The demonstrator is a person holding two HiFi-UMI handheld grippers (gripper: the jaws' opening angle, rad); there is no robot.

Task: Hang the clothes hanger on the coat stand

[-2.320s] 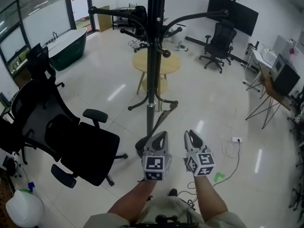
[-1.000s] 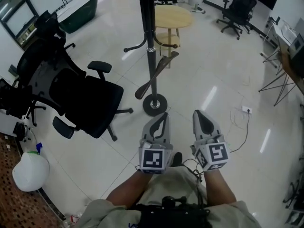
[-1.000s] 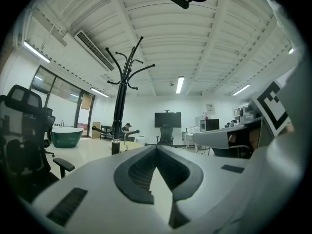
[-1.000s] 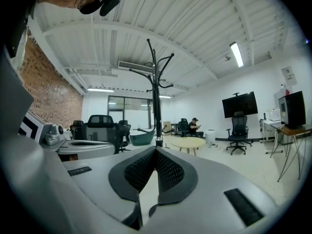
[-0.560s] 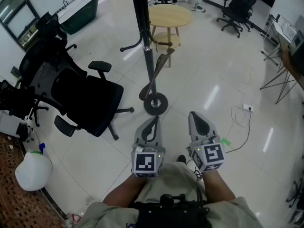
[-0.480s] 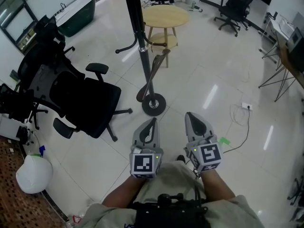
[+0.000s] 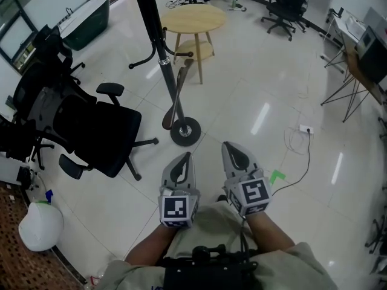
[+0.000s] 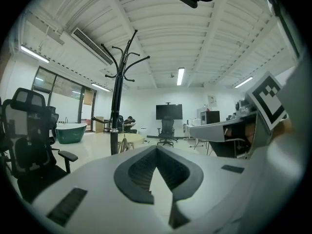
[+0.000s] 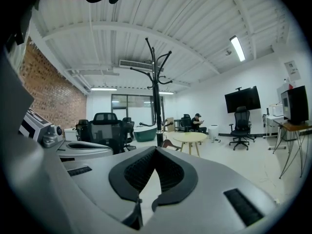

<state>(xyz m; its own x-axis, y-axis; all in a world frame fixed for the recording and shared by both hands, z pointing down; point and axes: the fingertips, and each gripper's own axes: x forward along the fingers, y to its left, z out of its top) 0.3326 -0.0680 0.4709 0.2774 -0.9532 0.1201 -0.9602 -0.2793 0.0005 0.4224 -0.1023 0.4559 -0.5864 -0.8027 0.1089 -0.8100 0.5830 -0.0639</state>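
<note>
A black coat stand (image 7: 158,53) rises from a round base (image 7: 185,130) on the white floor. A wooden clothes hanger (image 7: 176,95) leans against its pole, lower end on the floor by the base. My left gripper (image 7: 185,156) and right gripper (image 7: 229,145) are held side by side close to my body, well short of the stand, both pointing towards it. Both are shut with nothing between the jaws. The left gripper view shows the stand (image 8: 115,111) ahead to the left beyond the left gripper (image 8: 157,148). In the right gripper view the stand (image 9: 157,106) and the hanger (image 9: 168,143) lie straight ahead of the right gripper (image 9: 156,149).
A black office chair (image 7: 91,125) stands just left of the stand. A round wooden table (image 7: 193,18) is behind it. A white round object (image 7: 39,225) lies at the lower left. A cable and socket (image 7: 302,129) and green tape (image 7: 277,176) lie on the floor at right.
Both grippers have sunk a little and shifted left in the head view, still shut and side by side. The view has swung, so the stand now sits further left.
</note>
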